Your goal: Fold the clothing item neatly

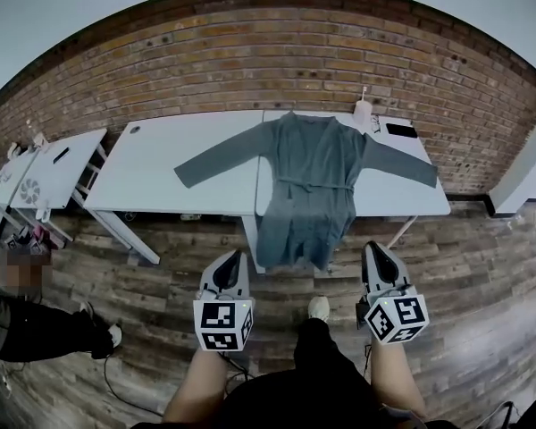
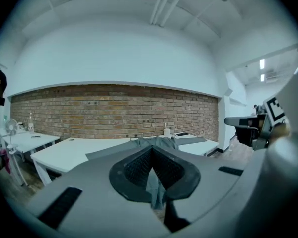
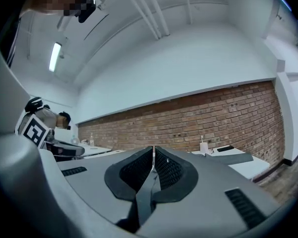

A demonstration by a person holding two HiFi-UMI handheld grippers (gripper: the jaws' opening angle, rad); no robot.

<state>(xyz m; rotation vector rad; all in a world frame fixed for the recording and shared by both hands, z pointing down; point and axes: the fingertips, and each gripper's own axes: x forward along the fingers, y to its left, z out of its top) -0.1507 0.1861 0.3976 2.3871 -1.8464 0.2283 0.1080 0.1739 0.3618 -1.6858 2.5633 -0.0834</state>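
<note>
My left gripper sits at the lower middle of the head view and my right gripper just right of it. Both are pinched fully closed with nothing between the jaws, and each gripper view shows its two dark ribbed pads meeting in a thin line. The only print I can see is on the marker cubes, the left cube and the right cube, each carrying black-and-white square patterns rather than letters.

The grey-green garment lies well beyond both grippers, in the centre of the frame. It is spread flat on the white table with its sleeves stretched out to either side and a tie belt across the waist. Its lower part hangs over the near table edge toward the wooden floor. A small white bottle stands by the garment's right shoulder, and a flat black object lies just right of it; I cannot make out any label on either. The brick wall runs behind the table.
</note>
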